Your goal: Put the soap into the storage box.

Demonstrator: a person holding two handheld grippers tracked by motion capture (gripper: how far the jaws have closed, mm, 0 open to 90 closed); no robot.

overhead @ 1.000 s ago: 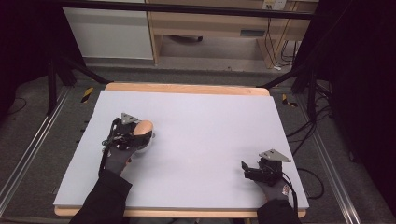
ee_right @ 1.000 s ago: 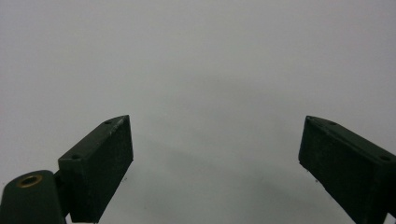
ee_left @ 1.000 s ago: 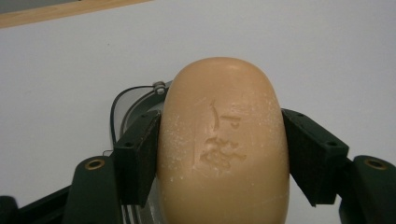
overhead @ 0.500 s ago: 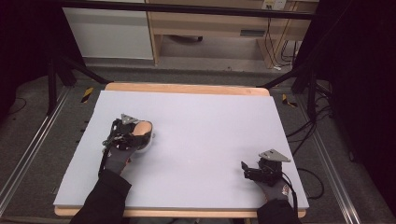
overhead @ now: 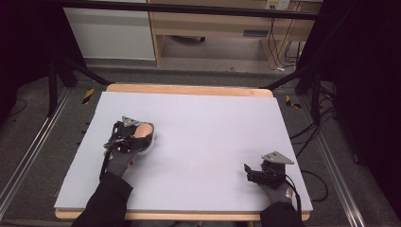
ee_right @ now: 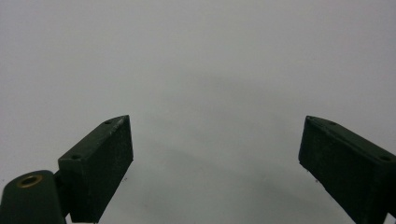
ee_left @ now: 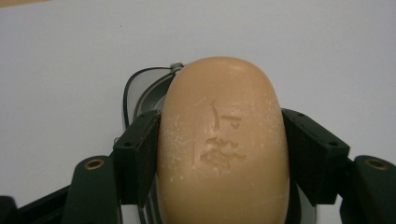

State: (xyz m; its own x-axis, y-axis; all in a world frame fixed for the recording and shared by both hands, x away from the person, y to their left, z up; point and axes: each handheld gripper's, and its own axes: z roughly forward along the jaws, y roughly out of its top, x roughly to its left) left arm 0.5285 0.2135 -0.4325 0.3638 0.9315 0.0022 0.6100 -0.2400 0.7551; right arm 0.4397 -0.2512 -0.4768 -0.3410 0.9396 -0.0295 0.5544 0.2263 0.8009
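Now, the soap: a smooth tan oval bar of soap point(ee_left: 223, 144) sits over a clear dish point(ee_left: 140, 91) on the pale surface point(overhead: 203, 142).
Left gripper point(ee_left: 223, 156): squeezing its long sides.
Right gripper point(ee_right: 215, 163): wide apart, holding nothing.
Feel: hard, likely slippery (grip the middle).

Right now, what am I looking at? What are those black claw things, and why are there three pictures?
A person sits at a table and holds a tool called a gripper in each hand. One camera looks down from above. Two more ride on the grippers, looking along their black jaws. The left gripper squeezes a tan bar of soap from both sides, over a soap dish on the pale table. The right gripper has its jaws wide apart, with nothing between them, near the table's right front corner.
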